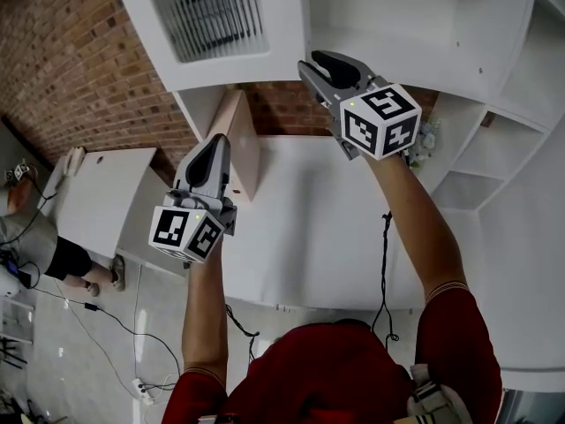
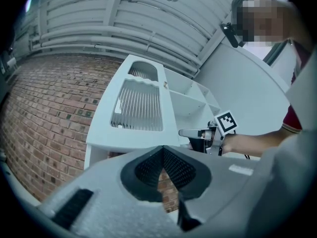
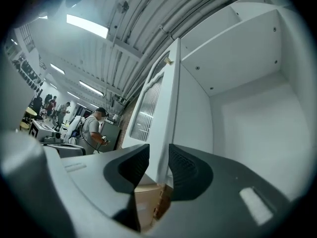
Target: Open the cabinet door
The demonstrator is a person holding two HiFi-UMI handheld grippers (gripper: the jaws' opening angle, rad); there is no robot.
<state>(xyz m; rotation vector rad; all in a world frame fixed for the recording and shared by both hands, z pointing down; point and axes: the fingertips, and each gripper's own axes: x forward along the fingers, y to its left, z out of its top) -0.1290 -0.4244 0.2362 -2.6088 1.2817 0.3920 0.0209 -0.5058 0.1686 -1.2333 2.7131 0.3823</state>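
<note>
Right tongs (image 3: 158,156) apart at cabinet door (image 3: 161,93)

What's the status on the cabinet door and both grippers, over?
Left gripper shut, empty. Right gripper open by the cabinet door edge, not gripping. Door swung wide open. Nothing blocking it.

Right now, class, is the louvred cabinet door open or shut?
Open. The cabinet door stands swung out, nearly edge-on in the right gripper view, and the white compartment beside it is exposed.
</note>
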